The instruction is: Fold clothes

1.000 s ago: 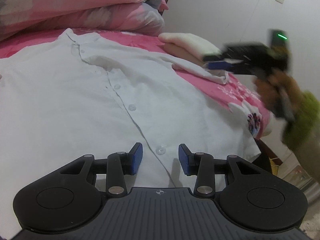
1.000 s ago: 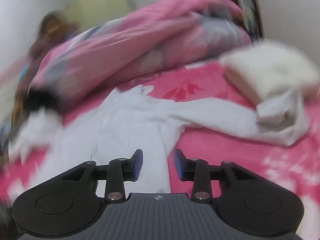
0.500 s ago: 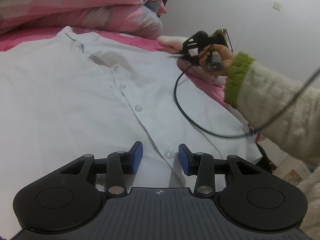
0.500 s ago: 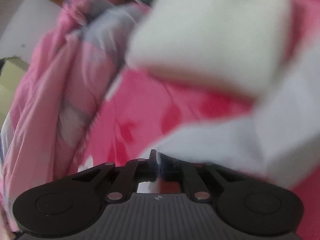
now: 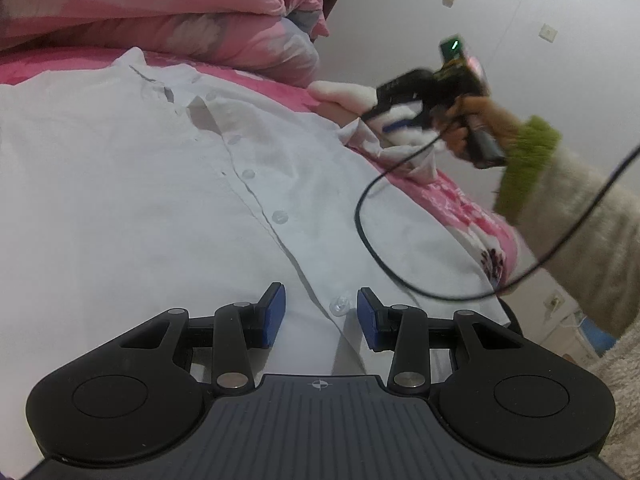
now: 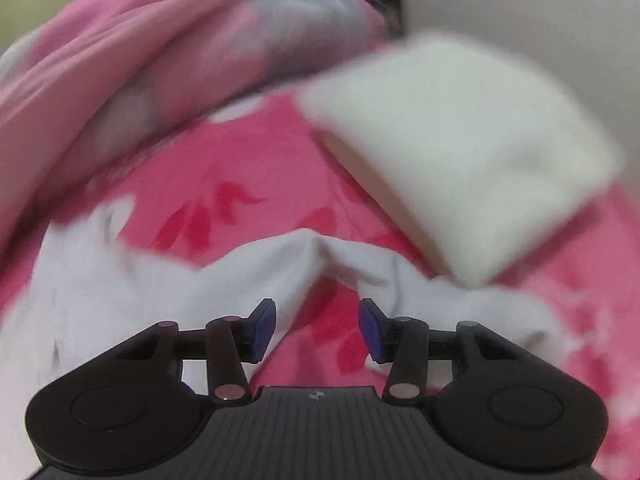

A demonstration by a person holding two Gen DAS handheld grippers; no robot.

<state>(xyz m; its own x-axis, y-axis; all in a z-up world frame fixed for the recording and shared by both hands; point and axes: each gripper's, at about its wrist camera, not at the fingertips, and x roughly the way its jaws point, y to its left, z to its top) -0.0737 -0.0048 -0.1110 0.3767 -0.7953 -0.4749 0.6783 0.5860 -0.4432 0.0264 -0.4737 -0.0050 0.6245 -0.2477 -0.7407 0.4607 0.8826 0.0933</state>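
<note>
We see a bed in a pink floral sheet [image 5: 460, 200]. On it lie a white buttoned shirt [image 5: 140, 200] (spread flat), a folded cream cloth [image 6: 460, 152] and a bunched pink quilt [image 5: 160, 8].

Smooth white cotton-like shirt [image 5: 160, 200], plastic buttons; matt pink printed bedsheet [image 6: 240, 168].

Left gripper [image 5: 320, 312]: black linkage arms on two round black housings, silver pivot pins, blue pads, and a ribbed dark grey base plate bearing a small white crosshair mark between the housings. Right gripper [image 6: 316, 330]: same build, with blue pads and a small white emblem on the ribbed plate. Beyond the left gripper, a fuzzy cream sleeve [image 5: 580, 232] ends in a green cuff [image 5: 524, 168]; a thin black cable [image 5: 384, 256] loops beside it.
</note>
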